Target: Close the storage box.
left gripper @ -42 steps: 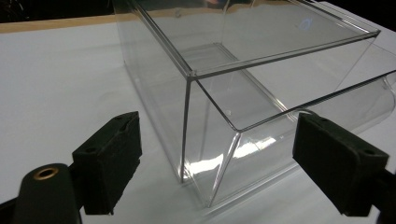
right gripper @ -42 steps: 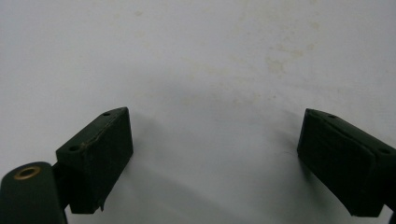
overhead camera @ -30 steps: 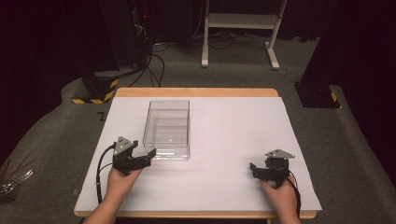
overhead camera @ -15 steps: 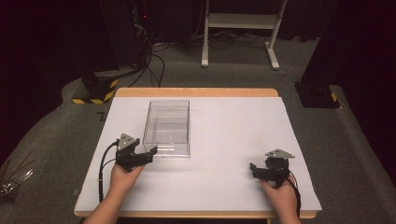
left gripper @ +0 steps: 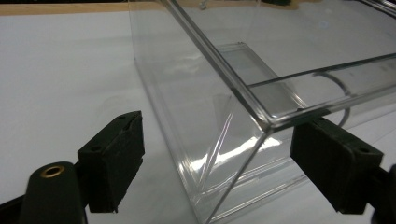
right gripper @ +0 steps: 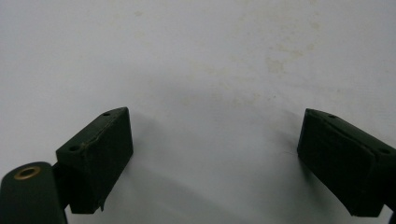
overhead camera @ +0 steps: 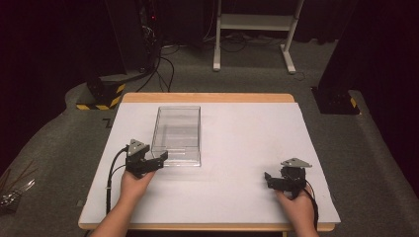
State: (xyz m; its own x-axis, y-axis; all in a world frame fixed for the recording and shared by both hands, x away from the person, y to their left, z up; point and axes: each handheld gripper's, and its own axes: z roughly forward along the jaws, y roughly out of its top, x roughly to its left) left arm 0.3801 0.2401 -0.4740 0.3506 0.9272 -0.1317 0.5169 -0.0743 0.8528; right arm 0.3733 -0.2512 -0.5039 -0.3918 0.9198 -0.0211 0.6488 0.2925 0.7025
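Observation:
A clear plastic box [overhead camera: 177,135] stands open-topped on the white table [overhead camera: 237,143], left of centre. My left gripper [overhead camera: 157,160] is open at the box's near left corner. In the left gripper view that corner [left gripper: 261,123] lies between the two spread jaws, with the left pad [left gripper: 114,156] outside the box wall and the right pad [left gripper: 334,158] beyond the near wall. My right gripper [overhead camera: 271,180] is open near the table's front right, low over bare table [right gripper: 210,93] with nothing between its jaws.
A white frame stand [overhead camera: 254,29] and cables lie on the carpet beyond the table. Black equipment with yellow-black tape [overhead camera: 101,94] sits at the back left. A dark base [overhead camera: 336,101] stands at the back right.
My left gripper has moved slightly forward and right, closer to the box's near left corner. The right gripper has not moved.

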